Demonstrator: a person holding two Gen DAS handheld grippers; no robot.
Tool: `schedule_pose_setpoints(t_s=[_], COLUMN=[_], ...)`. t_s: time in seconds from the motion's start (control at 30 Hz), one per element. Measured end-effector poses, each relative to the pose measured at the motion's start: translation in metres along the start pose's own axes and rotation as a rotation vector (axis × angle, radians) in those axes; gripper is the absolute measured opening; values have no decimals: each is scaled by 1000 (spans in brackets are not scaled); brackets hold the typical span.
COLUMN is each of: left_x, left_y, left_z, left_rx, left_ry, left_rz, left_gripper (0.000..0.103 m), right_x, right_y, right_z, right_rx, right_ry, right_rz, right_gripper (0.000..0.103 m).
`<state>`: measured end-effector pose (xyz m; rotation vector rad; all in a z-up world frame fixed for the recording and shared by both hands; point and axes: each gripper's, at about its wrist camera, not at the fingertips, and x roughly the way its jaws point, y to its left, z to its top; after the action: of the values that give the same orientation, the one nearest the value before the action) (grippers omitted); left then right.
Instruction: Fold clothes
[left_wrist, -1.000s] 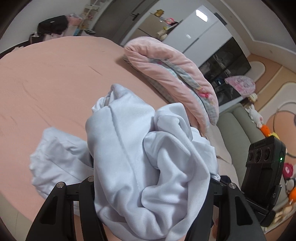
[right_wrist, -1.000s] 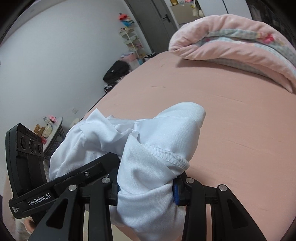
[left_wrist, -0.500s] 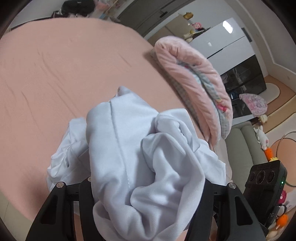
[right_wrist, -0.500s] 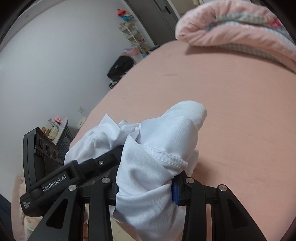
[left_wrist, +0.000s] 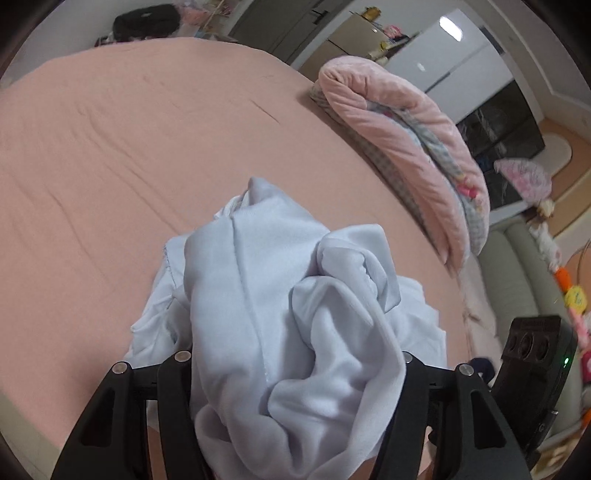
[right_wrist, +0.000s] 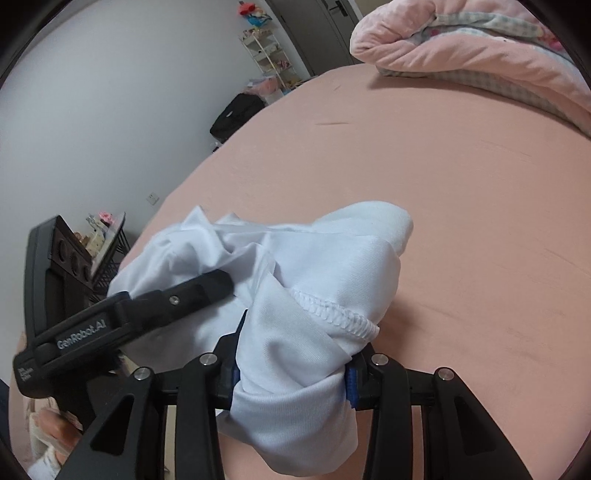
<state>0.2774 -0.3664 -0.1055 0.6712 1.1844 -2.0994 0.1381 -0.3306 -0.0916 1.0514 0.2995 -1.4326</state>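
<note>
- While the white garment (left_wrist: 258, 295) is bunched in a heap at 6 o'clock in both wrist views, each of the 2 grippers holds a thick handful, probably to lower it onto the pink bed (left_wrist: 110, 166) for spreading flat.
- Left gripper (left_wrist: 295, 369): fingers clamped on a fat wad of cloth that fills the gap, though the jaws are easing open slightly.
- Right gripper (right_wrist: 291, 369): fingers pressed on a narrower bundle, a stitched hem showing just above them.
- The 2 grippers sit close together; in the right view the left one lies across the cloth at 9 o'clock.
- Loose cloth trails on the bed toward 12 o'clock; no fold looks made yet.
- No basket or box is in view. The bed holds only the garment and a folded pink blanket (left_wrist: 406, 122) at 2 o'clock, well apart.
</note>
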Motion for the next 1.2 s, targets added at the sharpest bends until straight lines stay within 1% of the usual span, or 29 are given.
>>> schedule_pose_setpoints(t_s=[0.1,0.2,0.3,0.33,0.37,0.43,0.47,0.5,0.57,0.6,0.63,0.67,0.7,0.77,0.8,0.93,1.0,1.07,1.13,1.2], left_x=[-2,-5,-16,-22,-27,-32,-31,-30,-26,-25,-25,-25,-24,-21,-20,-20,-16,-12,-11,-10], left_y=[-4,-2,-1,-4,-7,-16,-16,-15,-13,-12,-8,-2,6,20,25,35,40,46,55,64], left_z=[0,5,11,12,12,14,15,15,15,16,18,20,24,29,30,24,22,21,21,21], left_rx=[48,43,47,72,104,197,214,228,242,241,226,200,151,83,63,43,37,25,-33,-104], left_ry=[9,30,19,0,-18,-47,-42,-36,-23,-32,-44,-53,-56,-54,-52,-66,-73,-80,-78,-65], left_rz=[28,35,62,98,140,250,268,282,289,290,293,292,282,268,266,280,303,322,288,245], left_gripper=[58,58,58,58,59,60,64,65,65,68,68,68,68,69,71,78,83,85,86,87], right_x=[4,5,6,7,8,11,12,13,12,12,11,10,7,4,3,3,2,0,-4,-8], right_y=[-2,0,1,1,0,-2,-4,-5,-6,-7,-7,-7,-10,-17,-20,-25,-26,-27,-28,-23], right_z=[-4,-3,-4,-5,-5,-7,-9,-9,-8,-7,-6,-7,-7,-9,-9,-11,-15,-22,-27,-30], right_rx=[0,-2,7,16,25,52,72,85,91,89,86,83,91,112,123,124,113,123,132,107], right_ry=[10,4,-5,-4,-4,5,10,14,14,13,12,7,-7,-34,-36,-20,-20,-18,-10,-6], right_rz=[-10,-23,-36,-43,-49,-47,-31,-22,-25,-27,-28,-29,-33,-40,-26,0,17,45,70,69], right_gripper=[42,46,49,51,54,58,60,60,60,61,62,65,70,72,73,73,74,74,74,74])
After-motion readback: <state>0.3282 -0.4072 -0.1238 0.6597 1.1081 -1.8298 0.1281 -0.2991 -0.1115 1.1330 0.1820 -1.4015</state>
